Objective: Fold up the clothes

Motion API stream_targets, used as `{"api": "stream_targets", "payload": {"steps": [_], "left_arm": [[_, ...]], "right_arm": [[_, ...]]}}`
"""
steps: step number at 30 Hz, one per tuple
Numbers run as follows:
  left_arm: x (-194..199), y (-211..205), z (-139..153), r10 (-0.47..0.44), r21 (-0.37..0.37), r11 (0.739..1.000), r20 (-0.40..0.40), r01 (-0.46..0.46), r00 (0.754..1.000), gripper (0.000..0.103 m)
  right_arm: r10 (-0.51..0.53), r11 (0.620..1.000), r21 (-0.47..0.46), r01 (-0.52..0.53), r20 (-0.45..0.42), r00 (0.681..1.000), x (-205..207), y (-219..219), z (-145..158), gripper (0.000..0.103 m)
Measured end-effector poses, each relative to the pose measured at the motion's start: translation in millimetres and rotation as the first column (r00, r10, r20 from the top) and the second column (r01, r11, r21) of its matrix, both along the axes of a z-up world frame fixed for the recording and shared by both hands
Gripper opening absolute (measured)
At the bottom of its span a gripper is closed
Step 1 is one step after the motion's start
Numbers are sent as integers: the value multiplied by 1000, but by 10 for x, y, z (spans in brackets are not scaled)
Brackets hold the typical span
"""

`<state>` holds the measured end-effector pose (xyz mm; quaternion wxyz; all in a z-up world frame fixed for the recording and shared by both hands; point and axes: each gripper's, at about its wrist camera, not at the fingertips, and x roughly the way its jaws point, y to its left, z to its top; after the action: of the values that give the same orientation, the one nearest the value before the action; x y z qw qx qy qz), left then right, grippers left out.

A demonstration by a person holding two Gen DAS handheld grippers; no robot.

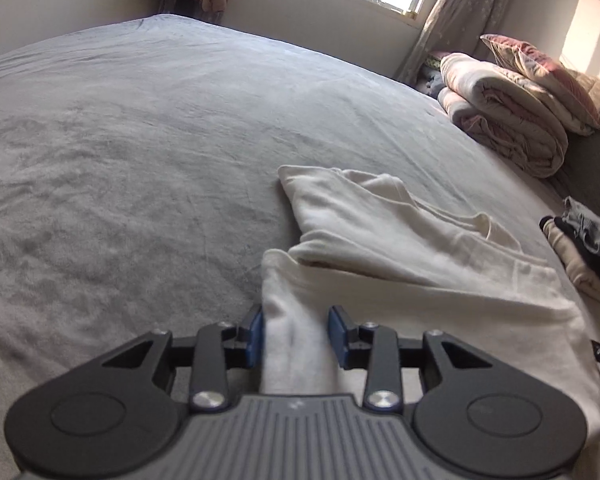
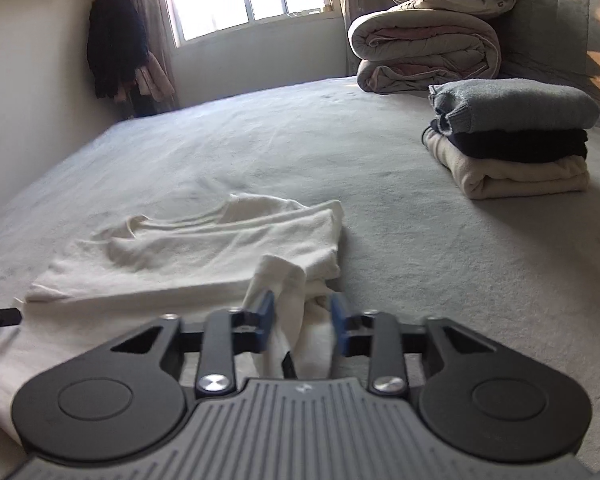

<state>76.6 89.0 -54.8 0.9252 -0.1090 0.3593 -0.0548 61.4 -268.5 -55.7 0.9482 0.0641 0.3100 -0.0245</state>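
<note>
Jaws: left gripper (image 1: 296,330) is standing apart around the white garment (image 1: 400,248); right gripper (image 2: 303,322) is pinching its soft, light, floppy hem—I'm favouring edge holds.

A bunched fold of the cream knit garment (image 2: 204,248) is clamped between the blue pads of the right gripper (image 2: 302,322) on the grey bed sheet (image 2: 440,260). A stack of folded clothes (image 2: 512,140) is seen beyond, right.
</note>
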Motion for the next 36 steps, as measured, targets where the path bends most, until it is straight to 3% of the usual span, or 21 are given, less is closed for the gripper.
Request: {"api": "stream_targets", "payload": {"steps": [4, 6, 7, 9, 10, 11, 13, 16, 18, 19, 24, 27, 29, 30, 32, 36], "left_arm": [[-39, -45, 11, -33, 59, 998, 7, 32, 999, 36], [-43, -1, 29, -17, 29, 999, 1, 17, 1000, 38], [-40, 17, 33, -9, 16, 1000, -3, 9, 1000, 38], [-41, 35, 36, -2, 1, 1000, -7, 2, 1000, 38], [-44, 34, 35, -2, 1, 1000, -7, 2, 1000, 38], [-48, 34, 34, -1, 1, 1000, -7, 1, 1000, 38], [-54, 25, 32, -3, 5, 1000, -6, 3, 1000, 38], [-65, 2, 30, -10, 19, 1000, -2, 10, 1000, 38], [-74, -11, 30, -13, 28, 1000, 1, 13, 1000, 38], [-80, -18, 32, -15, 33, 999, 2, 15, 1000, 38], [-99, -26, 35, -50, 34, 998, -6, 51, 999, 42], [-102, -53, 31, -69, 53, 996, -10, 69, 998, 43], [-111, -67, 38, -65, 63, 996, -9, 65, 998, 43], [-122, -72, 53, -52, 72, 996, -1, 52, 999, 43], [-172, -91, 103, -34, 111, 993, 42, 29, 999, 43], [-241, -137, 211, -58, 130, 991, 134, 40, 989, 43]], "right_arm": [[-76, 994, 75, 81, -72, 995, 16, -287, -98, 0], [-73, 993, 94, 77, -44, 996, -32, -307, -52, 4], [-72, 991, 113, 75, -25, 997, -67, -306, -18, 12], [-53, 985, 166, 50, 13, 998, -124, -286, 60, 15], [-40, 981, 191, 33, 31, 999, -152, -271, 99, 20], [-28, 978, 208, 17, 47, 998, -181, -254, 132, 35], [3, 976, 216, -17, 68, 998, -222, -202, 179, 50], [49, 984, 167, -55, 38, 998, -225, -85, 153, 47], [55, 990, 131, -52, -19, 998, -185, -48, 61, 14], [48, 990, 133, -43, -33, 998, -182, -61, 39, 5], [29, 993, 118, -22, -51, 998, -282, -102, 101, 5], [26, 993, 118, -12, -121, 992, -251, -120, -56, 5], [28, 995, 95, -17, -118, 993, -258, -83, -57, 7], [24, 997, 80, -15, -103, 994, -277, -65, -32, 7], [13, 999, 48, -10, -67, 998, -324, -28, 29, 21], [70, 997, -31, -68, 48, 996, -362, 118, 191, 21]]}}
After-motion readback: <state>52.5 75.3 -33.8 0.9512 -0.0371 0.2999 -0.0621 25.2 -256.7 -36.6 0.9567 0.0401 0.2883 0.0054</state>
